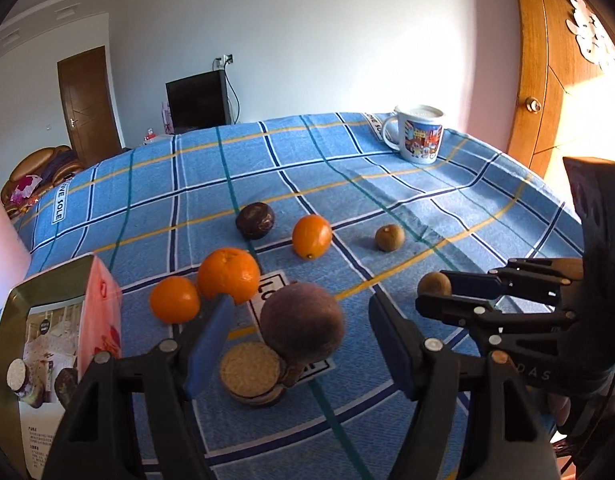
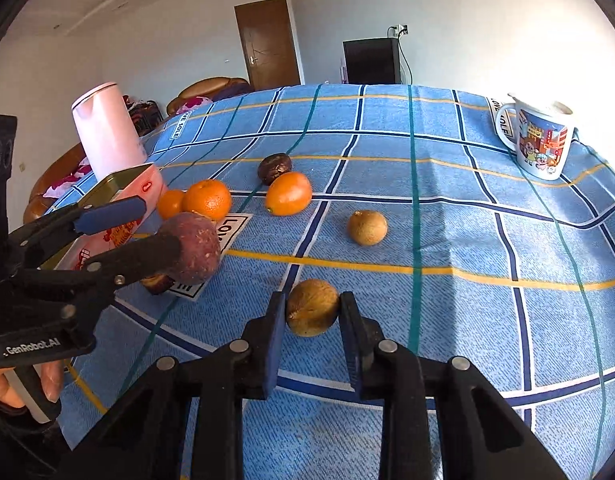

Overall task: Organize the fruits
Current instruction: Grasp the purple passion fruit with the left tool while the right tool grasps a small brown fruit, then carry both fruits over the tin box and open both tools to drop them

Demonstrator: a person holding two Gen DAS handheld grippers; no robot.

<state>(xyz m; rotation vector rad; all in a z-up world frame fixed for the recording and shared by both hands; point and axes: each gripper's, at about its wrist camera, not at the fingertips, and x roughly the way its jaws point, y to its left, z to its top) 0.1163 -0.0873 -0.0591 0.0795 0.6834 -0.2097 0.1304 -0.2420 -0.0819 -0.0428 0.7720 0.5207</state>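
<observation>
A dull purple passion fruit (image 1: 303,322) sits between the tips of my left gripper (image 1: 300,300), with a gap on each side, so the jaws stand open. From the right wrist view its near finger overlaps that fruit (image 2: 191,248). My right gripper (image 2: 312,300) is shut on a small brown round fruit (image 2: 313,307) that rests on the blue checked cloth (image 2: 447,240). A second small brown fruit (image 2: 367,227), three oranges (image 1: 228,274) (image 1: 174,299) (image 1: 311,236) and a dark passion fruit (image 1: 255,220) lie farther out.
A stack of sandwich cookies (image 1: 250,370) lies under my left gripper, against the purple fruit. A pink tin box (image 1: 47,340) stands at the left edge with a pink kettle (image 2: 107,132) behind it. A printed mug (image 1: 419,134) stands at the far right.
</observation>
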